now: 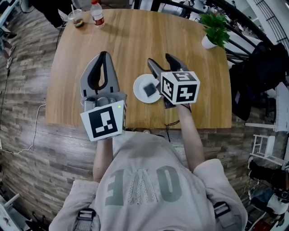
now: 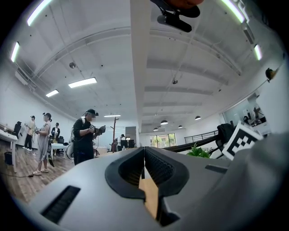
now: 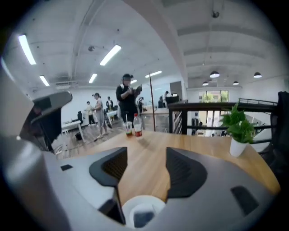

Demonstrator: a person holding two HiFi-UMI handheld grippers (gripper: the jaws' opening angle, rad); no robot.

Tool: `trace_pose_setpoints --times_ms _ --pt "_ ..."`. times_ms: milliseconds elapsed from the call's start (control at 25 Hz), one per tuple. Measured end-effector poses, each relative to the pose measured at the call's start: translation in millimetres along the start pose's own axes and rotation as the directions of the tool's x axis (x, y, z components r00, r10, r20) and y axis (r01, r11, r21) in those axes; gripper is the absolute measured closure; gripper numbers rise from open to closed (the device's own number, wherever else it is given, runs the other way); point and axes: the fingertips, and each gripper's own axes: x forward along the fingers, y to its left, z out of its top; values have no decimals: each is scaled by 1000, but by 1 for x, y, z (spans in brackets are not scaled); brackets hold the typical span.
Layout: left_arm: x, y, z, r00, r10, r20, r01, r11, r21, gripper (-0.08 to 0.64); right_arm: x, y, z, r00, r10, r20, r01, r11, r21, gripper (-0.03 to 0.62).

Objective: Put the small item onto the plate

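A white plate (image 1: 141, 84) sits near the front middle of the wooden table (image 1: 126, 40), with a small dark grey square item (image 1: 149, 90) lying on it. My right gripper (image 1: 161, 59) hovers over the plate, jaws open and empty. In the right gripper view the plate (image 3: 135, 205) and the item (image 3: 143, 218) show low between the open jaws (image 3: 145, 164). My left gripper (image 1: 103, 54) is left of the plate, shut with nothing in it. In the left gripper view it (image 2: 143, 157) points out over the room.
A bottle (image 1: 96, 13) and a cup with a straw (image 1: 77, 19) stand at the far left corner. A potted plant (image 1: 214, 29) stands at the far right. A dark jacket (image 1: 264, 67) hangs right of the table. People (image 2: 86, 135) stand in the room beyond.
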Motion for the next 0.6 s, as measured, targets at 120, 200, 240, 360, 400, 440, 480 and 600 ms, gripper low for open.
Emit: trace_pose_setpoints --times_ms 120,200,240,360,400,440,480,600 --pt "5 -12 12 999 -34 21 34 999 7 551 -36 0 48 976 -58 212 58 998 8 531" --pt "5 -21 21 998 -56 41 55 998 11 551 -61 -1 69 943 -89 320 95 995 -5 564" --pt "5 -24 25 997 -66 51 65 998 12 551 -75 -1 77 924 -107 366 119 993 -11 569" --pt "3 -33 37 992 -101 76 99 995 22 551 -117 0 91 861 -171 478 202 979 -13 574" --pt "3 -36 40 990 -112 83 110 994 29 551 -128 1 92 843 -186 505 223 975 -12 574" --pt "3 -38 44 989 -120 91 117 992 37 551 -136 2 94 828 -195 525 237 971 -15 575" --pt "4 -41 47 987 -127 99 123 991 45 551 -143 4 94 818 -197 540 246 969 -19 575" --pt "5 -49 54 982 -149 113 142 988 61 551 -157 6 93 804 -194 562 252 967 -27 575"
